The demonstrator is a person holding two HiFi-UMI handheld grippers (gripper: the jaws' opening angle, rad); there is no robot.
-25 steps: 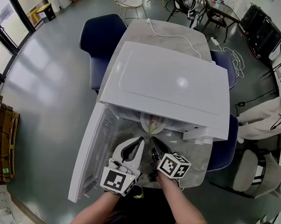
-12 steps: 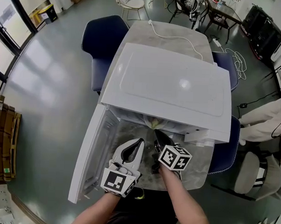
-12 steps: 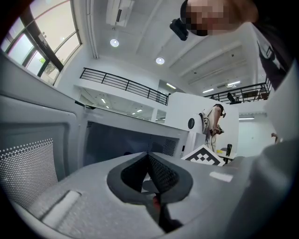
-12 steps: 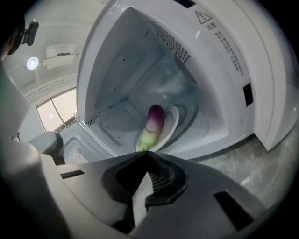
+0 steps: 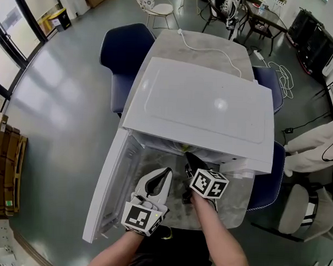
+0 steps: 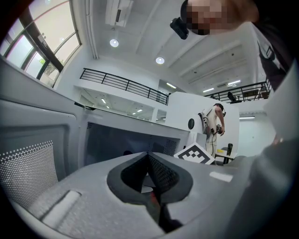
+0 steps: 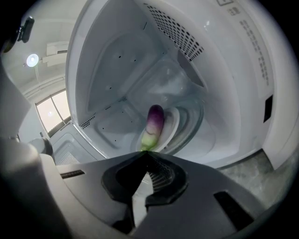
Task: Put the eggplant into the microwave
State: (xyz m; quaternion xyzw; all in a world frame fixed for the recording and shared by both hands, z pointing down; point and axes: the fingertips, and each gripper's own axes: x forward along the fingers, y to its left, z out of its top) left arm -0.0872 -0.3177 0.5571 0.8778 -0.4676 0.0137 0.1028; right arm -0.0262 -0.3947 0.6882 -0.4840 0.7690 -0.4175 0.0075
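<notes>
Lying on the round, ridged glass plate (image 7: 196, 122) inside the microwave (image 5: 203, 106) is the eggplant (image 7: 154, 122), a smooth, glossy oblong that is purple at its far end and fades to pale green at the end nearest the opening. The microwave is a boxy white shell with a flat top panel, and its inner walls are smooth white with a patch of small vent holes (image 7: 180, 35) on one side. Open room shows around the eggplant on the plate and between the plate and the walls. The door (image 5: 106, 193), with a fine dotted mesh in its window, stands swung wide past the left edge of the counter (image 5: 229, 201), a grey stone-look slab that the microwave nearly fills from side to side. Only a narrow strip is bare along the near edge, and a white cable (image 5: 209, 46) trails over the far end. The right gripper (image 7: 145, 154), grey plastic with ribbed dark pads, has its jaws closed on nothing just outside the opening, pointing at the eggplant without touching it. The left gripper (image 6: 148, 155) is likewise closed and empty over the near strip, just beside the door.
</notes>
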